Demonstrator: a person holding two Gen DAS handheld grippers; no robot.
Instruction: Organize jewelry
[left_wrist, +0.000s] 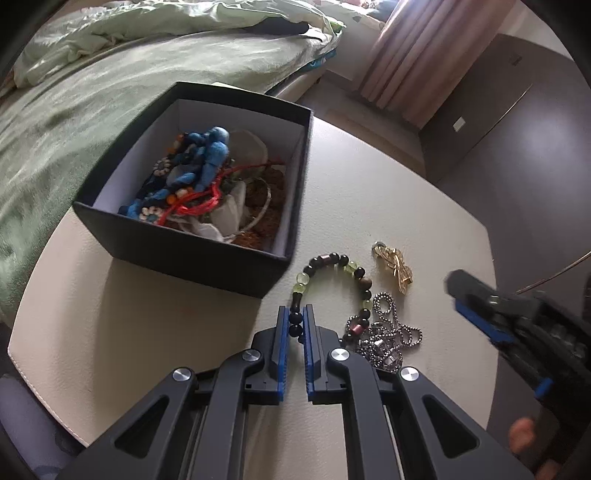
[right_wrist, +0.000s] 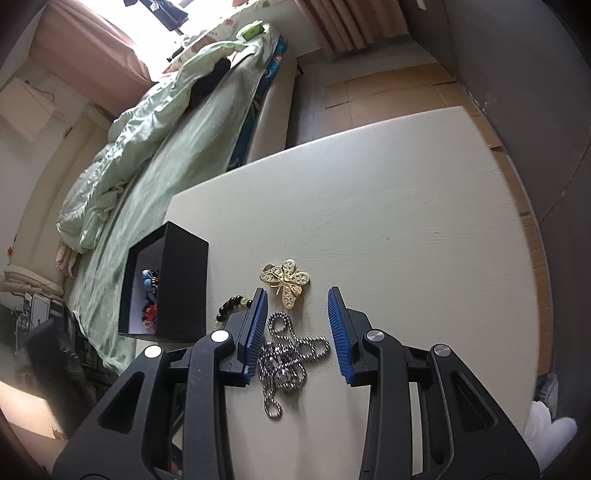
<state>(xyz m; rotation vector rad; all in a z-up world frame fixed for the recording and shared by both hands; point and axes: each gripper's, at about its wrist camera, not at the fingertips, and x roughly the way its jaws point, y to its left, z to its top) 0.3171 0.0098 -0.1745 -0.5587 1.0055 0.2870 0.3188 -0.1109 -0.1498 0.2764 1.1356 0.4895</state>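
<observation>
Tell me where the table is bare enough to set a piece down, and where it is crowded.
Bare: the broad table beyond the gold brooch, out to its far and right edges. Also the strip in front of the black box, left of the left gripper. Crowded: beaded bracelet, brooch and ball chain cluster beside the box.

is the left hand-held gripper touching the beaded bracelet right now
Touching. The left wrist view shows the left hand-held gripper with its blue pads closed against the dark beads at one end of the beaded bracelet, no gap on either side.
</observation>
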